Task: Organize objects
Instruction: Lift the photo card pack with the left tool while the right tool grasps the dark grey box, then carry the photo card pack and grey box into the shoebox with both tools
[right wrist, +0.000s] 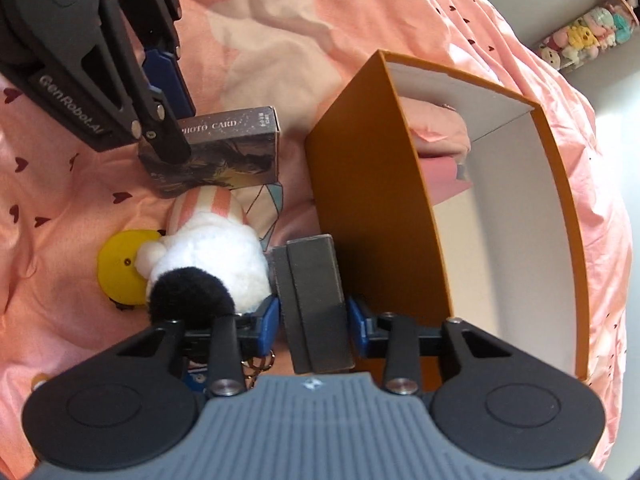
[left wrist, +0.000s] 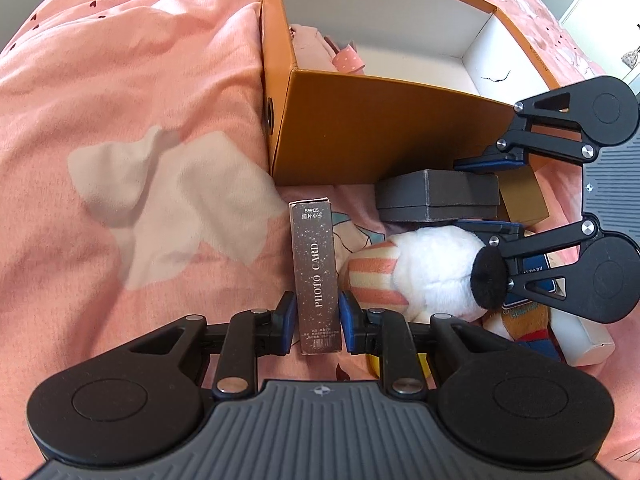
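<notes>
- Grip comes first: the left tool [left wrist: 318, 312] has its blue pads against both narrow sides of the photo card box [left wrist: 317, 276], low on the box, so it holds it narrow and upright on the bed [left wrist: 120, 80].
- Grey box [right wrist: 316, 304] sits between the jaws of the right tool [right wrist: 314, 320]; a sliver of gap shows beside each pad, so I judge the jaws half wide and not yet pressing. They need to close squarely on the two long faces before any lift.
- Orange box [left wrist: 360, 136], open-topped with a white inside, stands just behind both items and already holds some pink things [left wrist: 320, 48]; it looks like the place to put them.
- Lifting should go straight up and clear of the orange wall, one tool at a time, since the two tools are close together.
- Plush toy [left wrist: 424, 276], white with a black tuft and a striped part, lies between the two boxes, touching or nearly touching both; it may drag along, so rise slowly.
- Yellow disc [right wrist: 120, 268] lies beside the plush on the bed, apart from both grips.
- Writing: the card box reads "PHOTO CARD" and "55PCS", with small characters I cannot make out.
- Lettering "GenRobot.AI" shows on the left tool's arm in the right wrist view.
</notes>
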Motion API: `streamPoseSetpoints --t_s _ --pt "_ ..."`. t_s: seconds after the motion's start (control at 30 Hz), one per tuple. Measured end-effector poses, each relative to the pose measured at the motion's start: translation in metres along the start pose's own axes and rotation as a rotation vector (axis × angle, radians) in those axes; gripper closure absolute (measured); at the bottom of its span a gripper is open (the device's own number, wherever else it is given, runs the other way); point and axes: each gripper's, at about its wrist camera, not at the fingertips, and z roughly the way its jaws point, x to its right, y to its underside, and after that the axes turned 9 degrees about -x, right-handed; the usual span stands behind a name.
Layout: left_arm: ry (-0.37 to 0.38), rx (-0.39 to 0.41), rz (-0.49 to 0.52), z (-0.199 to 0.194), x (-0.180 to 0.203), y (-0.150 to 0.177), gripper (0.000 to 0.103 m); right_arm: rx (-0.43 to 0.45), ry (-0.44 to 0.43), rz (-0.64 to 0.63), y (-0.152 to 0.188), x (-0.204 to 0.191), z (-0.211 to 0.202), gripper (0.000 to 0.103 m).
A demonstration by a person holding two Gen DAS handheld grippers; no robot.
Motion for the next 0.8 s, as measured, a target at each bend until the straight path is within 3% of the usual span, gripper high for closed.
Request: streamPoseSetpoints --t_s 0.37,0.57,0.8 --pt "-0.008 0.078 0.008 -0.024 0.008 0.002 0.078 0.075 0.035 0.203 0.016 0.009 -0.031 0.067" --pt "0.009 0.137 0.036 -0.052 0.017 -0.005 0.078 0.149 -0.018 0.367 0.025 0.025 -0.064 0.067" --pt "0.085 0.199 0.049 -0.087 0.017 -0.020 0.078 0.259 -0.087 0.525 0.033 0.049 -0.101 0.067"
